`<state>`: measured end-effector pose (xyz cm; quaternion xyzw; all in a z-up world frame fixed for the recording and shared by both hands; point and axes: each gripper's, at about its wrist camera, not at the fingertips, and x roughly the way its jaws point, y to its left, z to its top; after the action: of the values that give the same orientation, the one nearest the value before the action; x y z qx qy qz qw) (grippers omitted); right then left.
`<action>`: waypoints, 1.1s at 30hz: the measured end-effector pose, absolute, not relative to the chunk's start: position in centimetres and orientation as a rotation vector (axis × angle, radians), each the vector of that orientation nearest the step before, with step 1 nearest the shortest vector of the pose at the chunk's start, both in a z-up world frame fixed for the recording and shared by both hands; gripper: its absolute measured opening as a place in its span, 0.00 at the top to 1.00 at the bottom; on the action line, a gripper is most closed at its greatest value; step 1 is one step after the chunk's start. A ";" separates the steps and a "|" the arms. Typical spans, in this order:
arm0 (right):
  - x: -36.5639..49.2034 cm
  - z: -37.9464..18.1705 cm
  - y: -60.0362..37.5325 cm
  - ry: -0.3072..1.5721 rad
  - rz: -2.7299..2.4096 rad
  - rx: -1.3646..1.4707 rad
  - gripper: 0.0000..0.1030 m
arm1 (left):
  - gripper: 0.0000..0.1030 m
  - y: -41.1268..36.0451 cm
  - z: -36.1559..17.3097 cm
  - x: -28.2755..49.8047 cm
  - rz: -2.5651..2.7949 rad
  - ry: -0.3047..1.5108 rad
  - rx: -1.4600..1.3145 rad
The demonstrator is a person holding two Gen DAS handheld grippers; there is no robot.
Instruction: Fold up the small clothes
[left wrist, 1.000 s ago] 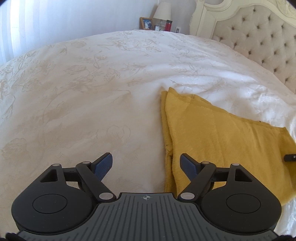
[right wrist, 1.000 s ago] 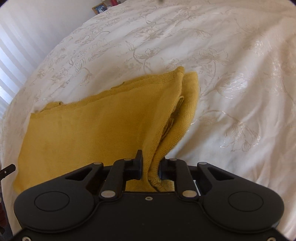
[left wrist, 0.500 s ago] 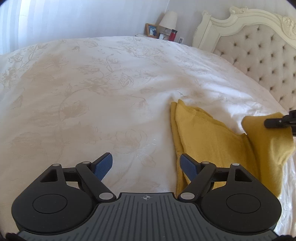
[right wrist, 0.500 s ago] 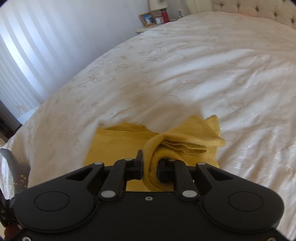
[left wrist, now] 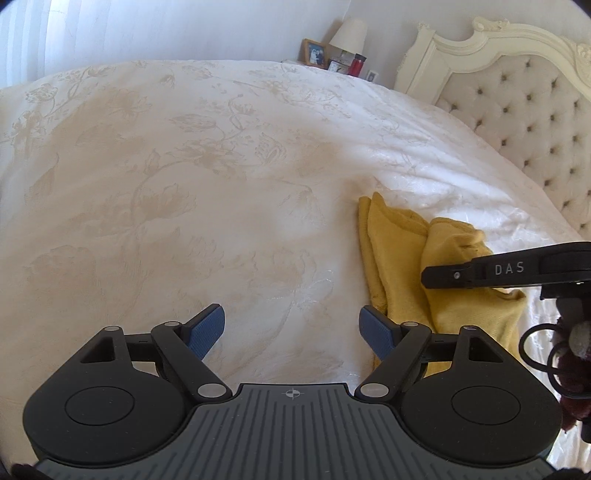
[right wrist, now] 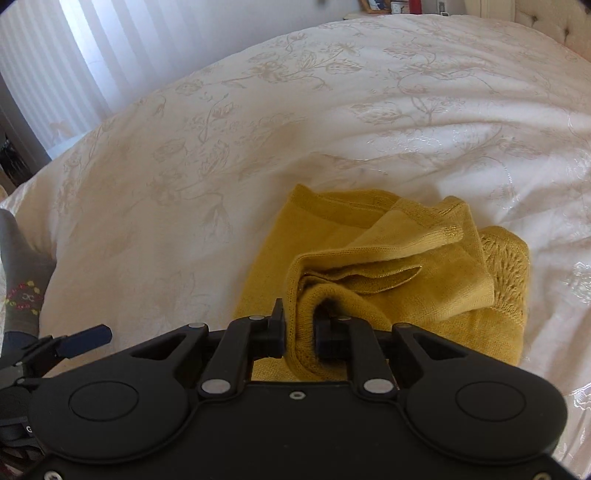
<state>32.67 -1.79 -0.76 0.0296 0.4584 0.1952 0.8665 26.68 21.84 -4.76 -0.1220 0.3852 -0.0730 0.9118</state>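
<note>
A mustard-yellow knit garment lies on the white floral bedspread, one end folded over onto the rest. My right gripper is shut on a bunched fold of the garment and holds it low over the lower layer. In the left wrist view the garment lies to the right, with the right gripper's black finger across it. My left gripper is open and empty over bare bedspread, its right pad beside the garment's left edge.
A tufted cream headboard stands at the right. A nightstand with a lamp, a photo frame and a red bottle is at the far end. White curtains hang on the left.
My right gripper has carried the garment's end up and over toward the far end, doubling the garment on itself. My left gripper has pulled back and up, staying open.
</note>
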 end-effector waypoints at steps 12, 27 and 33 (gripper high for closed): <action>30.2 2.3 -4.9 0.865 0.640 0.302 0.69 | 0.23 21.8 -4.8 26.5 -0.158 0.780 -0.243; 26.4 -3.5 -6.7 0.933 0.529 0.150 0.69 | 0.23 19.7 -4.0 25.6 -0.243 0.712 -0.213; 23.2 -5.2 -5.5 0.932 0.599 0.023 0.69 | 0.23 17.9 -4.7 25.5 -0.319 0.719 -0.187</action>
<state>23.17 -5.46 -5.18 0.0107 0.4424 0.2842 0.8505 25.48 17.87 -4.65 -0.0911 0.3498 -0.1553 0.9194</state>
